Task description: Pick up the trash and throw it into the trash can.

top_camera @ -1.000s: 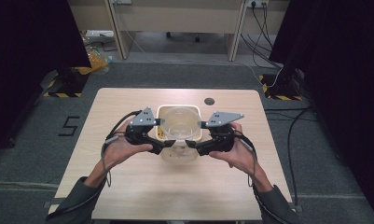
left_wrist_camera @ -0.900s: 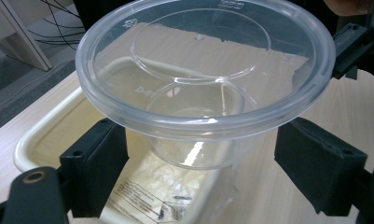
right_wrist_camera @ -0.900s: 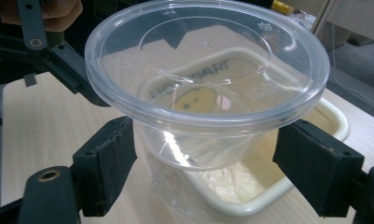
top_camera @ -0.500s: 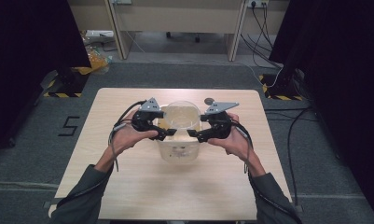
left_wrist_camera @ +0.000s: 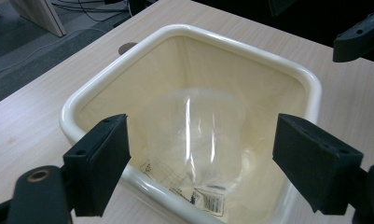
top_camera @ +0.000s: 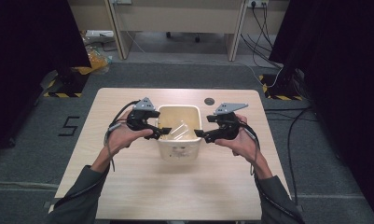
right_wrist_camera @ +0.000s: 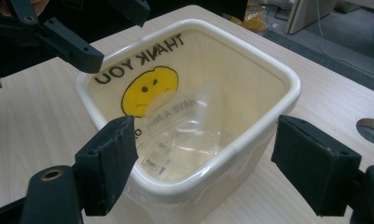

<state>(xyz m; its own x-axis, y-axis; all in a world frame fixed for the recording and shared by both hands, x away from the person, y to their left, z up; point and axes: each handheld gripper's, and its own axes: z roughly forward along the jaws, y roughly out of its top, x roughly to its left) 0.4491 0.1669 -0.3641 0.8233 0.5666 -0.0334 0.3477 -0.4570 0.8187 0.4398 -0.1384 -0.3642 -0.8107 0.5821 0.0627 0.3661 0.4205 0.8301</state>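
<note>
A person's two hands hold a pair of black hand-held grippers over a cream plastic bin (top_camera: 179,140) standing on a light wooden table (top_camera: 142,196); the left gripper (top_camera: 162,131) reaches in over the bin's left rim, its jaws spread wide and gripping nothing, the bin's opening framed between them in the left gripper view; the right gripper (top_camera: 199,134) sits at the bin's right rim, likewise released with its jaws well apart and empty, straddling the near corner of the bin in the right gripper view. Inside the bin lies a clear plastic bag (right_wrist_camera: 184,126) lining its walls, printed with a yellow smiley face (right_wrist_camera: 149,88) and the words "THANK YOU" seen reversed through the film; a crumpled fold of the film rests loose toward the bottom. A round grommet hole (top_camera: 209,101) sits in the tabletop beyond the bin, toward the far edge; grey carpet (top_camera: 31,140) surrounds the table.
</note>
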